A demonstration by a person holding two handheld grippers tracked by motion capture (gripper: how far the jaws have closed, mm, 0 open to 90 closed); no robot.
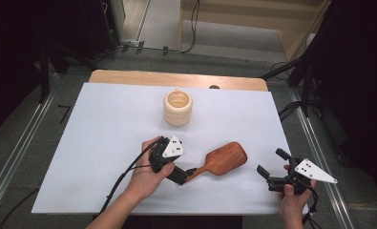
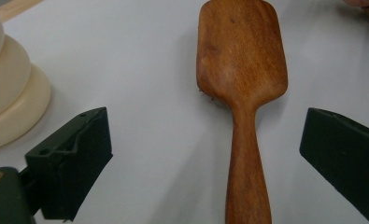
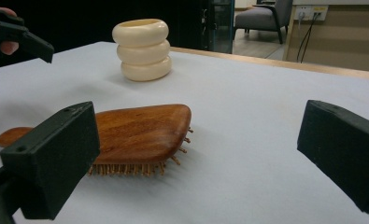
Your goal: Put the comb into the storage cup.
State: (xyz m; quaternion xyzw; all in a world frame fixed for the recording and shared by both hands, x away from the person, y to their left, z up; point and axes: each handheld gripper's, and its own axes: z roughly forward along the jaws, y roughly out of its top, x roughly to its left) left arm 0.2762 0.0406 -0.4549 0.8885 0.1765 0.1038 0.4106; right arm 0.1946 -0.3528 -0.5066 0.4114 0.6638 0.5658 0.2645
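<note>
— On the table (image 1: 105, 124), the brush (image 1: 223, 160) lies bristles down, its handle between the left gripper's (image 1: 183, 175) open jaws.
— Right gripper (image 1: 272, 174) idles open. An off-centre squeeze could spin that handle away.

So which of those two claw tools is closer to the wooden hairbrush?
The left. The left gripper sits at the handle end of the hairbrush, open jaws either side of it. The right gripper is open too, apart from the brush head.
</note>
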